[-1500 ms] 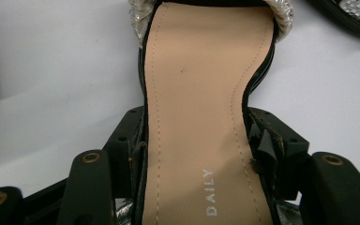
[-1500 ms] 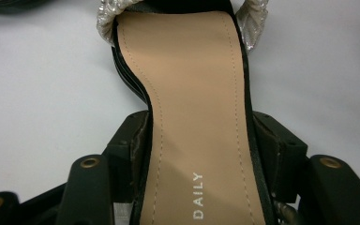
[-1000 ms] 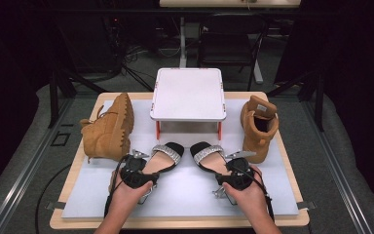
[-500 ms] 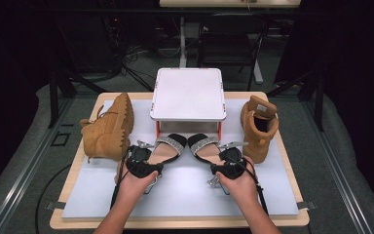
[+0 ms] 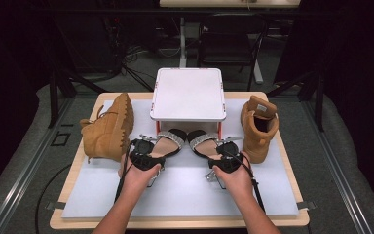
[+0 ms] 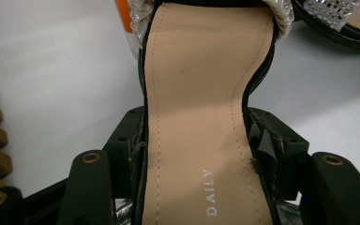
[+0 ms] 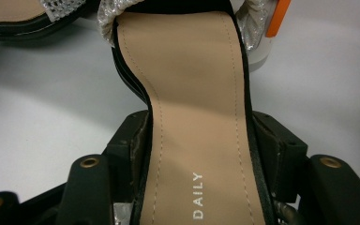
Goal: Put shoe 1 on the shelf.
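On the white counter (image 5: 175, 190) two sandals point toes-first under the small raised stand (image 5: 187, 93); left gripper (image 5: 146, 157) clamps the left sandal (image 6: 201, 117) heel, right gripper (image 5: 226, 161) the right sandal (image 7: 192, 108); each long axis runs straight ahead of its jaws.

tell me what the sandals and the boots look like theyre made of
Left sandal: smooth tan insole, likely faux leather, stitched edge, printed "DAILY"; toe strap glittery, probably rhinestones. Right sandal: same look. Left boot and right boot: matte tan, suede or nubuck seemingly, with a lugged sole.
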The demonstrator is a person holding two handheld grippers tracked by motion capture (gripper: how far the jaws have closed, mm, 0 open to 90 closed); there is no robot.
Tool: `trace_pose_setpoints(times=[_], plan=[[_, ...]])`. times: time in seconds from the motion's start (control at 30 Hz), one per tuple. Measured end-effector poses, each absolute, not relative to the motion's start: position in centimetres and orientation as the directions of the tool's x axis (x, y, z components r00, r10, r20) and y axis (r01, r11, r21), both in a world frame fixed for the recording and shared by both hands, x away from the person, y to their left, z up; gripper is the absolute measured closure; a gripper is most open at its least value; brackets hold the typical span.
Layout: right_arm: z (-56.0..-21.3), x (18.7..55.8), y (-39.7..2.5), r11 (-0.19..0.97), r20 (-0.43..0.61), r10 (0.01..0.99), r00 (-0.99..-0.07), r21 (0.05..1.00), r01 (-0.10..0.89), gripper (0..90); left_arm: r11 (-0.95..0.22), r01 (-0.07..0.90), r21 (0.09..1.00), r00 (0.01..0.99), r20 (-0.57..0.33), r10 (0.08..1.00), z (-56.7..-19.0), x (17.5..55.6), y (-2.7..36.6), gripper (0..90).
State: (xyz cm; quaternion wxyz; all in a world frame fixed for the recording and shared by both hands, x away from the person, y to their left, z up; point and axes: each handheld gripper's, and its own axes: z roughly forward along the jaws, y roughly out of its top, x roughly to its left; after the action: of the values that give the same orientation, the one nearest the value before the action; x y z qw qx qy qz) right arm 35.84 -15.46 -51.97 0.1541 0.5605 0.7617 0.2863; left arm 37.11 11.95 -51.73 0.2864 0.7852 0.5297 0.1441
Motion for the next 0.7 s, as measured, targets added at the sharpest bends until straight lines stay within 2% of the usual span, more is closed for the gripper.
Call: trace_pose_setpoints(times=[0.7], plan=[[-52.7, 36.3, -14.9, 0.176, 0.093, 0.953, -0.289, 0.606, 0.776, 40.8, -0.251, 0.765, 0.594, 0.367, -0.081, 0.927, -53.1, 37.4, 11.1, 41.9]])
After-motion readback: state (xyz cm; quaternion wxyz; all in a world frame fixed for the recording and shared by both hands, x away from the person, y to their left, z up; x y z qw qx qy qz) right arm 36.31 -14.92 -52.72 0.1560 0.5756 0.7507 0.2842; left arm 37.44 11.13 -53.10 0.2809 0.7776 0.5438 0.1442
